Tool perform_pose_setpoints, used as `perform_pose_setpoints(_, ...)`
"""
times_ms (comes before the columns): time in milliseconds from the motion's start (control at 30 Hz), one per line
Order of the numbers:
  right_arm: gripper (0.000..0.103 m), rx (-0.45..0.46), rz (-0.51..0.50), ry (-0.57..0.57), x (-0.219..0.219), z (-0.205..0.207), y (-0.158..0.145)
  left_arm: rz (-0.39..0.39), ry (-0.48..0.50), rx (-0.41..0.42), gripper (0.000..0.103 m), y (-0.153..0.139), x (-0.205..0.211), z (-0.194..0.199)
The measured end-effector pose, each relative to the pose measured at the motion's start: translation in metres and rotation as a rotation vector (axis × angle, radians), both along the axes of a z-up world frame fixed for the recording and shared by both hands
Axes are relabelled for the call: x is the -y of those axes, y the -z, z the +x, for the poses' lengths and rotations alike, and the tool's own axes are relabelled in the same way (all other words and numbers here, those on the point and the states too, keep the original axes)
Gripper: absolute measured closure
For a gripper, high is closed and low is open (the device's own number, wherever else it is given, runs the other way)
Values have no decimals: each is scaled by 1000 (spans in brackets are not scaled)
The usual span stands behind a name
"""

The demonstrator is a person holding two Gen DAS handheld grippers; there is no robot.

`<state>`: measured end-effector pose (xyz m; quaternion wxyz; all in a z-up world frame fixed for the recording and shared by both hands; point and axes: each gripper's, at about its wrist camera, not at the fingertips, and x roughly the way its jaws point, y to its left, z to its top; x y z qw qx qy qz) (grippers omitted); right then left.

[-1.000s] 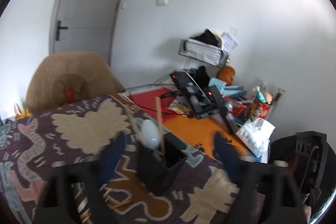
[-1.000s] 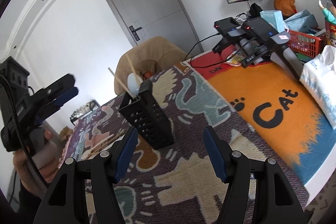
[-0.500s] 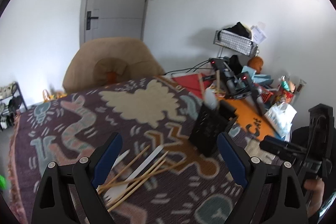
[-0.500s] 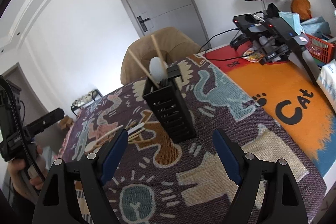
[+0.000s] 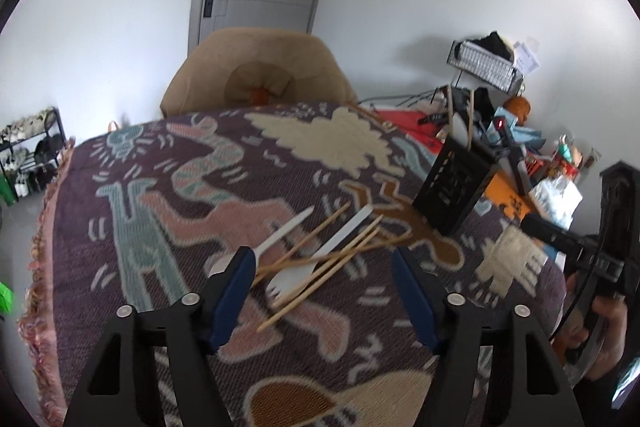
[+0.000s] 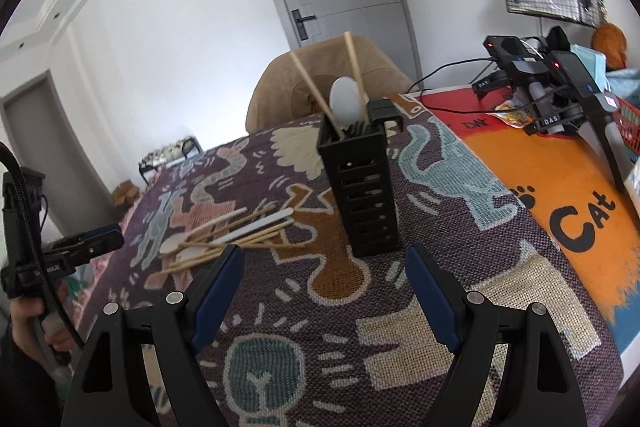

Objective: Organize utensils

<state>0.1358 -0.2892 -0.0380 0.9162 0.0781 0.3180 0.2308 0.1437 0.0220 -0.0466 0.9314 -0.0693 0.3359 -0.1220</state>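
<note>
A black slotted holder (image 6: 366, 195) stands upright on the patterned cloth (image 6: 440, 327). It holds a white spoon (image 6: 344, 99) and two chopsticks (image 6: 354, 67). Left of it lies a loose pile of chopsticks (image 5: 332, 251), with a white fork (image 5: 296, 273) and a white spoon (image 5: 280, 235) among them. My left gripper (image 5: 322, 259) hovers just above the near end of this pile. Its jaws are closing, and the fork's head and chopstick ends show between the fingertips, untouched. My right gripper (image 6: 324, 259) stands open and empty, a little short of the holder's base.
A tan chair (image 5: 260, 75) stands behind the table's far edge. To the right are an orange cat mat (image 6: 560, 195), black devices with cables (image 6: 552, 83), a red basket (image 6: 628, 123) and a tissue pack (image 5: 556, 199). A shoe rack (image 5: 28, 147) is on the floor at left.
My left gripper swung left from the holder and sank over the loose pile, its jaws narrowing. My right gripper's jaws widened and it rolled, bringing the holder upright ahead.
</note>
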Motion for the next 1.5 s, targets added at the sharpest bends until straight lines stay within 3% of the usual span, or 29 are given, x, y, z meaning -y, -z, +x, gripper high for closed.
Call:
perform_pose_setpoints(267,21,19,-80,-64,-17,-2,7,42,34,-90,49,38,-7,-3)
perform_pose_setpoints(600,22,21,-192,-148,-49,7,17,68,26,-179,60,77,-15,16)
perform_pose_setpoints(733,29,19,-278,-215,-71,18,20,86,49,-176,71,83,-12,20)
perform_pose_setpoints(833,33,24,-337,-254,-86,27,24,77,79,-172,90,82,-10,18)
perform_pose_setpoints(967,44,-3,-424,-301,-107,45,34,92,109,-124,92,77,-5,6)
perform_pose_setpoints(1300,44,-19,-645,-365,-150,76,55,56,136,-77,95,64,-11,-23)
perform_pose_setpoints(1500,44,-37,-691,-393,-164,95,54,34,110,-81,95,69,-23,-34)
